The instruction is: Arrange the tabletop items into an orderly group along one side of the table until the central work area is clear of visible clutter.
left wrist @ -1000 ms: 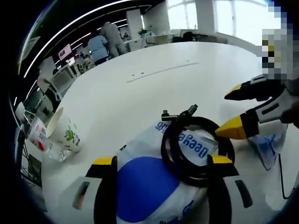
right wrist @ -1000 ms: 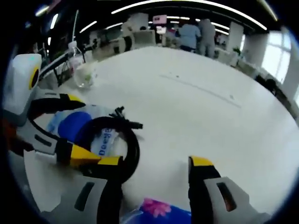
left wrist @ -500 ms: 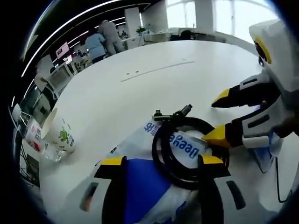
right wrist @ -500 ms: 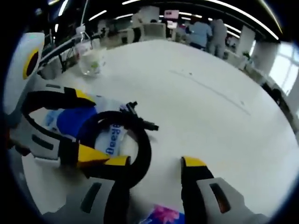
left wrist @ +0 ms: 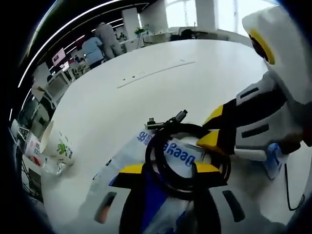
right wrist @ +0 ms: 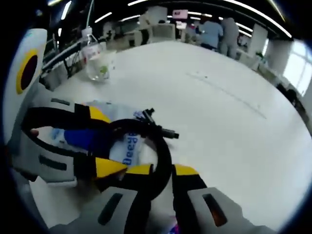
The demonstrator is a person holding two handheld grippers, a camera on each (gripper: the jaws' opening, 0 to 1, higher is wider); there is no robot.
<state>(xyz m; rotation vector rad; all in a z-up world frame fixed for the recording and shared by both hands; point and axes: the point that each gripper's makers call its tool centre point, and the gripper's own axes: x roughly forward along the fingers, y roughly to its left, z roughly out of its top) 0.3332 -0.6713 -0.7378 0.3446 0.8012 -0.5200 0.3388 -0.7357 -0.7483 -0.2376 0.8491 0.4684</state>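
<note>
At the far left of the left gripper view, a paper cup [left wrist: 59,146] lies tipped on its side near the edge of the white tabletop [left wrist: 146,92], beside a small bottle; both look light and easy to crush, so a gentle hold around the cup's body seems best. In the middle, a coiled black cable [left wrist: 187,156] lies on a white and blue plastic bag [left wrist: 141,151]. The coil looks springy and apt to unwind, so gripping across several loops at once should serve better than taking a loose end. The bag is limp and slippery and would likely slide or bunch. The left claw [left wrist: 163,169] stands spread over the near side of the coil. The right claw [right wrist: 161,170] is narrowed around the cable's loop, though I cannot tell whether it actually pinches it.
</note>
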